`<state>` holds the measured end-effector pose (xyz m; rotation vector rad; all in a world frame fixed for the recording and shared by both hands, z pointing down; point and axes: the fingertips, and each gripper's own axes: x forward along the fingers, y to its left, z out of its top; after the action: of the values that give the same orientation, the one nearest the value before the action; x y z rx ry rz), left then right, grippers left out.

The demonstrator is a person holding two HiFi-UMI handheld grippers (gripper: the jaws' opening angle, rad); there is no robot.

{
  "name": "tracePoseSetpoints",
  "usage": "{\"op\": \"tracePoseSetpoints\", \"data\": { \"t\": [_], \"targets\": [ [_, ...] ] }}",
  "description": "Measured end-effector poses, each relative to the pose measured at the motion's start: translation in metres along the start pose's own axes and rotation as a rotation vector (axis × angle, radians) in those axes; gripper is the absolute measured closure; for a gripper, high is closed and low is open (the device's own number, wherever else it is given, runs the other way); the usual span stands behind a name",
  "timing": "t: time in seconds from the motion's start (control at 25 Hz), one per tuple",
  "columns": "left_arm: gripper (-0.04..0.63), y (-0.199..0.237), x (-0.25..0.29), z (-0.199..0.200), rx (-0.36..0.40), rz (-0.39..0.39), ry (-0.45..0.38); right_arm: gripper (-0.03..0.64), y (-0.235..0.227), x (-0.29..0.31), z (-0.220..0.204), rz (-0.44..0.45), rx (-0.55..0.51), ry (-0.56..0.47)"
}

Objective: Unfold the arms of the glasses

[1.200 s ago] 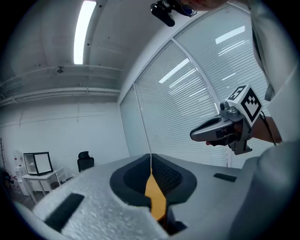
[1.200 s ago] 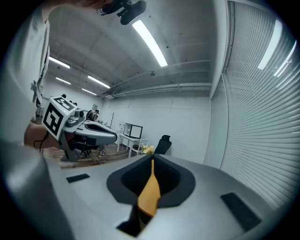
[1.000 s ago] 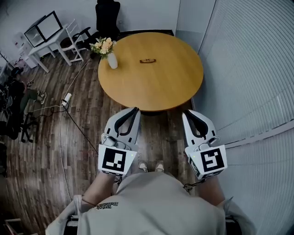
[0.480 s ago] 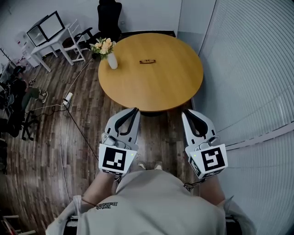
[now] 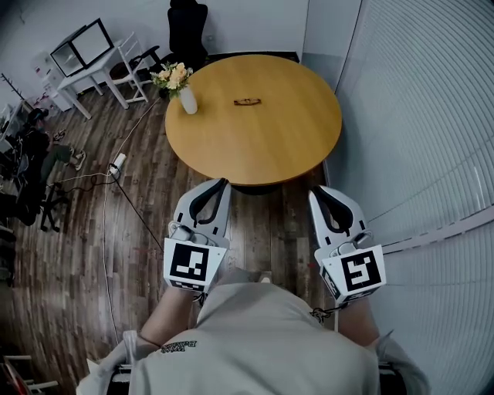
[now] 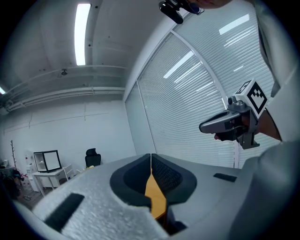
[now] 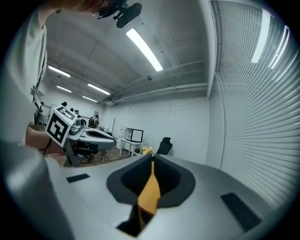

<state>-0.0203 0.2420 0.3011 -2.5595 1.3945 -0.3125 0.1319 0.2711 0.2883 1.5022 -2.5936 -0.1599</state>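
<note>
Noted glasses [image 5: 248, 102] lying on round table [image 5: 255, 150], well ahead of both tongs and untouched. Held left gripper [image 5: 223, 183] and right gripper [image 5: 315, 191] side by side short of the table's near rim, each with jaws pressed together on nothing. Saw flower vase [image 5: 188, 101] ahead-left of left gripper.

The glasses [image 5: 248, 102] on the round table [image 5: 293, 139] were way too tiny to tell if the arms were folded. At 12 o'clock the black chair [image 5: 187, 23] got clipped by the top edge, and the person's torso [image 5: 255, 343] at 6 o'clock by the bottom.
</note>
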Motion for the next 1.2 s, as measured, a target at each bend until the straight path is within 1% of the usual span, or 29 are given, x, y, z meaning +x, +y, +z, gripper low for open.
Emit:
{"op": "tracePoseSetpoints", "data": {
  "t": [0.08, 0.28, 0.44, 0.6, 0.72, 0.92, 1.04, 1.2],
  "targets": [
    [0.568, -0.006, -0.001, -0.001, -0.009, 0.0, 0.002, 0.58, -0.001, -0.003, -0.007, 0.005, 0.012, 0.002],
    [0.568, -0.012, -0.003, -0.005, 0.007, -0.007, 0.023, 0.58, 0.004, -0.007, -0.014, 0.023, 0.033, 0.008],
    [0.568, -0.009, 0.001, -0.005, -0.004, -0.002, 0.028, 0.58, 0.001, -0.003, -0.016, 0.019, 0.036, 0.014],
    [0.568, -0.004, 0.012, -0.012, 0.015, -0.012, 0.026, 0.58, -0.006, 0.005, -0.019, 0.008, 0.034, 0.016],
    [0.568, 0.003, 0.026, -0.018, -0.001, -0.024, 0.03, 0.58, -0.013, 0.019, -0.018, -0.001, 0.028, 0.013],
    [0.568, 0.019, 0.051, -0.026, 0.03, -0.022, 0.039, 0.58, -0.023, 0.046, -0.021, 0.012, 0.027, 0.022],
    [0.568, 0.028, 0.064, -0.029, 0.016, -0.04, 0.039, 0.58, -0.029, 0.063, -0.02, 0.018, 0.051, 0.024],
    [0.568, 0.048, 0.086, -0.025, -0.017, -0.058, 0.019, 0.58, -0.038, 0.093, -0.022, 0.014, 0.038, 0.043]
  ]
}}
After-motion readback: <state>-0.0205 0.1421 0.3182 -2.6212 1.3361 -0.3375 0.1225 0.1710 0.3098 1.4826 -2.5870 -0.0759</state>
